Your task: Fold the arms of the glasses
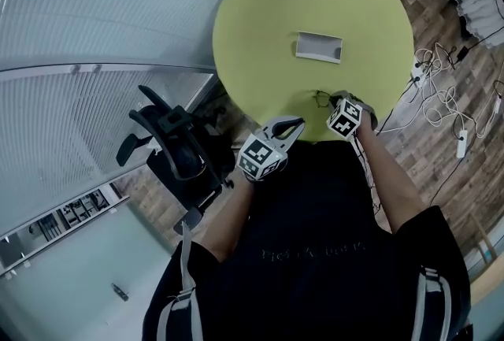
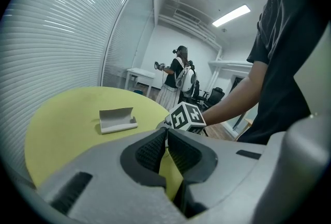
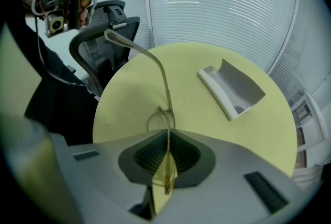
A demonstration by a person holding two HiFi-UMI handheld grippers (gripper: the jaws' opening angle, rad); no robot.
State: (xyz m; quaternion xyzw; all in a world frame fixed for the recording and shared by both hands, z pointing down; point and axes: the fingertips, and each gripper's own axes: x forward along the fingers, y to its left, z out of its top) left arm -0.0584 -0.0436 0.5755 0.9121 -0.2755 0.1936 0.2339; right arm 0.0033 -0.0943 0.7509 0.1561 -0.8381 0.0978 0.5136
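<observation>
Glasses [image 3: 166,99] arm clamped in right gripper [image 3: 168,137]; left gripper [image 2: 166,135] clenched, nothing between jaws.

Round pale-yellow table [image 1: 260,32], grey open plastic case [image 1: 319,46] lying approx mid-table, ahead & right of right gripper [image 3: 168,135], ahead & left of left gripper [image 2: 166,132], apart from both

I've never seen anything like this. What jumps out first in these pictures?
A big round yellow-green table fills the head view, with a grey open case lying near its middle. At its near edge the right gripper has its jaws shut on a thin pair of glasses, one arm sticking out beyond the jaws. The left gripper sits beside it, jaws together and empty.
</observation>
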